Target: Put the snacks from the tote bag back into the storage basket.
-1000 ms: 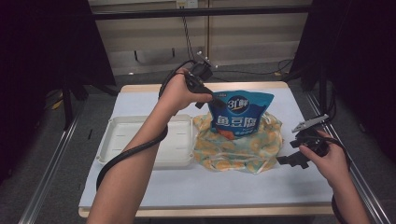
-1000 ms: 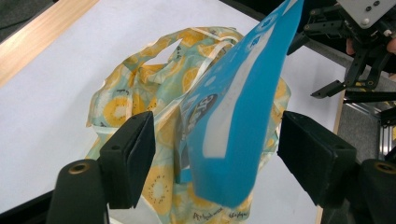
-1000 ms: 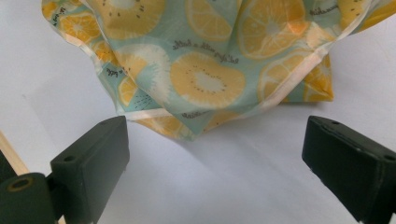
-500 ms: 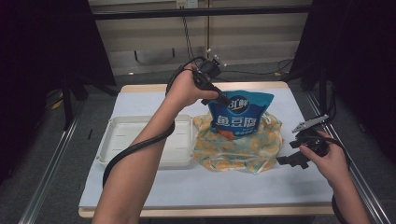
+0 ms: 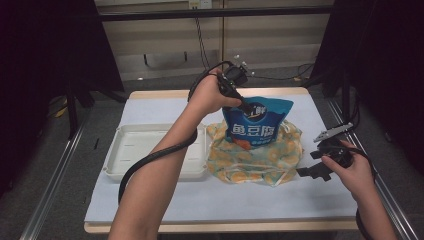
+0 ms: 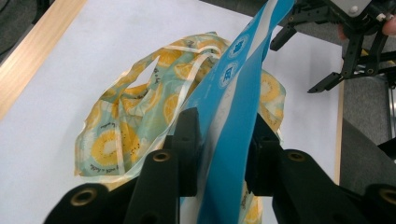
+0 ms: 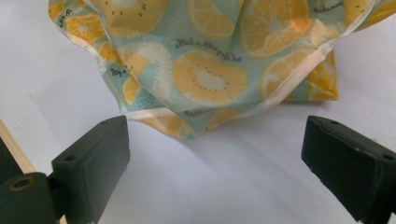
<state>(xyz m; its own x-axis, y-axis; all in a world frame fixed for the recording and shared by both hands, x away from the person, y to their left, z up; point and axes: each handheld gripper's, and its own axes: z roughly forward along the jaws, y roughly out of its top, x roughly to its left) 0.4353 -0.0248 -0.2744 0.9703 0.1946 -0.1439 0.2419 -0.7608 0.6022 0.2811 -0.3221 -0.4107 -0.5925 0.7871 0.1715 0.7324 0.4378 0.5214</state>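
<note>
Blue snack pouch (image 5: 257,122) stands upright on the lemon-print bag (image 5: 260,157), near the middle of the white-topped table (image 5: 225,200). We hold it with our left gripper (image 5: 245,107), whose jaws have just been closing around the pouch's top edge; in the left gripper view the glossy blue film (image 6: 233,116) runs up between the two black pads, which sit against it on both sides. That film is smooth and shiny, with a pale strip along the seam and small round white logos printed along it. On the pouch's front we read large white characters, 鱼豆腐, with a round mark above them that is too small to make out.

The bag beneath is a thin, crinkled plastic sack, pale green with orange and yellow citrus slices, cream edging and loop handles (image 6: 187,51). Small dark script runs across the print in the right gripper view (image 7: 210,60), but we cannot read it.

Our right gripper (image 5: 325,165) rests on the table just beside the bag's right edge, its blocky matte jaws spread wide with nothing between them but bare table.

A cream, rectangular, shallow plastic tray (image 5: 125,155) with rounded corners lies to the left, touching the bag.
</note>
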